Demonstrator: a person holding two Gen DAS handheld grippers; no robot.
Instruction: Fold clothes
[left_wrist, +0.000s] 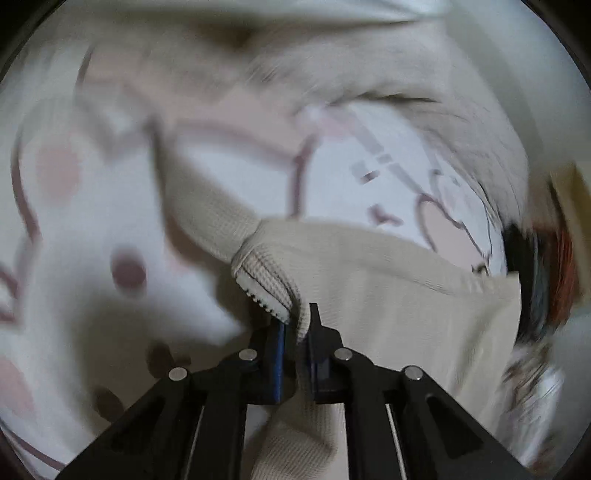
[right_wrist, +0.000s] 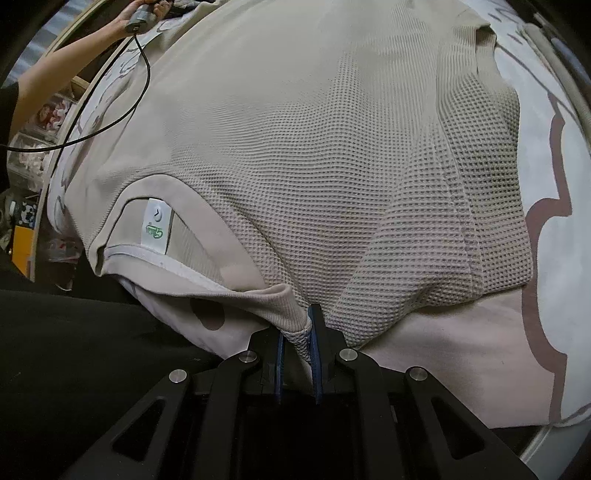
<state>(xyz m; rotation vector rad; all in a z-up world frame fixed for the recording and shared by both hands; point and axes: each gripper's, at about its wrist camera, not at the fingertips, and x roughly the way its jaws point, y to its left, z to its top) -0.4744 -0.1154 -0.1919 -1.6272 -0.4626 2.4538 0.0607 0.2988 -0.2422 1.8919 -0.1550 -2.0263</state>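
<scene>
A beige waffle-knit top (right_wrist: 314, 147) lies spread on a patterned bed sheet (right_wrist: 554, 240), with its neck opening and white label (right_wrist: 157, 225) at the near left. My right gripper (right_wrist: 299, 334) is shut on the top's near edge, beside the neckline, and fabric is bunched between the blue pads. In the blurred left wrist view, my left gripper (left_wrist: 297, 325) is shut on a folded ribbed edge of the same top (left_wrist: 388, 295). The cloth is lifted off the sheet (left_wrist: 74, 221) there. A person's hand (right_wrist: 140, 14) holds a gripper handle at the top's far end.
A black cable (right_wrist: 110, 122) trails from that hand across the sheet's left side. A curved wooden bed rim (right_wrist: 44, 177) with clutter beyond it lies at the left. Dark fabric (right_wrist: 74, 350) fills the near left. Blurred colourful objects (left_wrist: 546, 273) sit past the bed's right edge.
</scene>
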